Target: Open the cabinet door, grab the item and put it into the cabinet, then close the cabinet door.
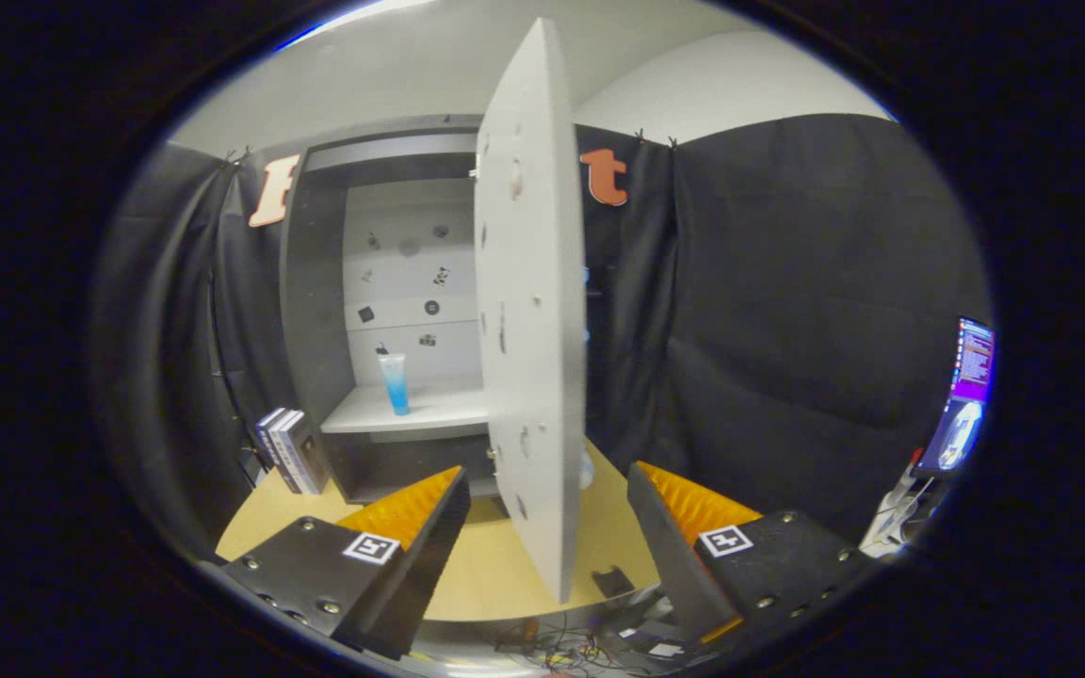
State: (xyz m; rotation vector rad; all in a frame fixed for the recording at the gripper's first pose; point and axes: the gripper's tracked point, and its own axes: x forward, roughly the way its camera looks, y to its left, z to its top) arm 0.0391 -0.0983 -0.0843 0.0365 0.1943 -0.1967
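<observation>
Standing upright on pale cabinet (312, 282) shelf: slim translucent blue tube (394, 381), white cap up. Flat matte door (528, 311) edge-on between spread, empty gripper (547, 504) fingers.

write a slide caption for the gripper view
Open claw straddles the swung-out cabinet door, tube standing on the shelf inside.

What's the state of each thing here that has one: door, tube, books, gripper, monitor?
cabinet door: open, swung out edge-on, between the fingers.
tube: upright on the cabinet shelf, inside.
books: standing left of the cabinet, on the table.
gripper: open, holding nothing.
monitor: switched on.
</observation>
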